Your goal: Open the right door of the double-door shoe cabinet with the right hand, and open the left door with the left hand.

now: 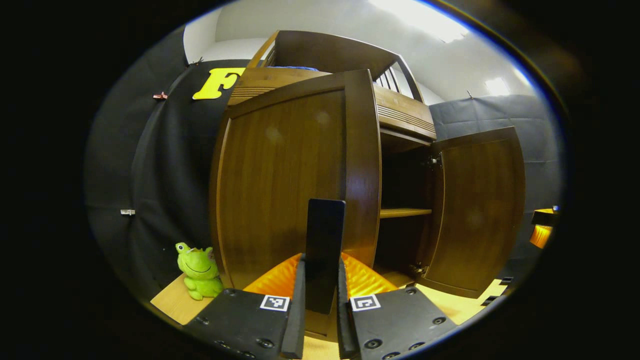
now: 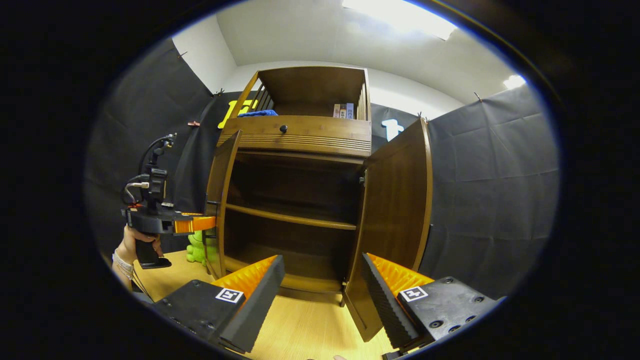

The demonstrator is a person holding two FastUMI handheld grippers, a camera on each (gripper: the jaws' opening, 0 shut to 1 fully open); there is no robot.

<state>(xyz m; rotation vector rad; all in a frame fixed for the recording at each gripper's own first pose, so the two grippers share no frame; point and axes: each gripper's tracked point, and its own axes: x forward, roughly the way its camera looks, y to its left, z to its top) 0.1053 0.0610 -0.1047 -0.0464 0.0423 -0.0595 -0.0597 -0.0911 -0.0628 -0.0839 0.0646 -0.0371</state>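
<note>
while both doors of the shoe cabinet [image 2: 300, 200] already stand swung out, the work looks close to finished. the left door [image 1: 295, 180] hangs partly open, with its free edge clamped between the fingers of the left gripper [image 1: 320, 320]; a dark vertical handle [image 1: 325, 250] on that edge rises between the two fingers, so the gripper is closed on the handle, probably to draw the door out around its hinge. in the right gripper view that gripper [image 2: 202, 223] sits at the left door's [image 2: 220, 205] edge, held by a hand [image 2: 137, 245] just left of the cabinet. the right door [image 2: 395, 225] is swung wide to the cabinet's right, and the right gripper [image 2: 320, 300] hovers in front of the cabinet with its fingers spread apart and nothing between them, apparently let go since its door is done. inside the cabinet a shelf [image 2: 290, 218] crosses the dark, bare interior. above the doors a drawer front carries a small knob [image 2: 283, 128], and books [image 2: 342, 110] stand in the top rack. a green plush frog [image 1: 199, 270] sits on the wooden floor [image 2: 305, 330] just left of the cabinet.
</note>
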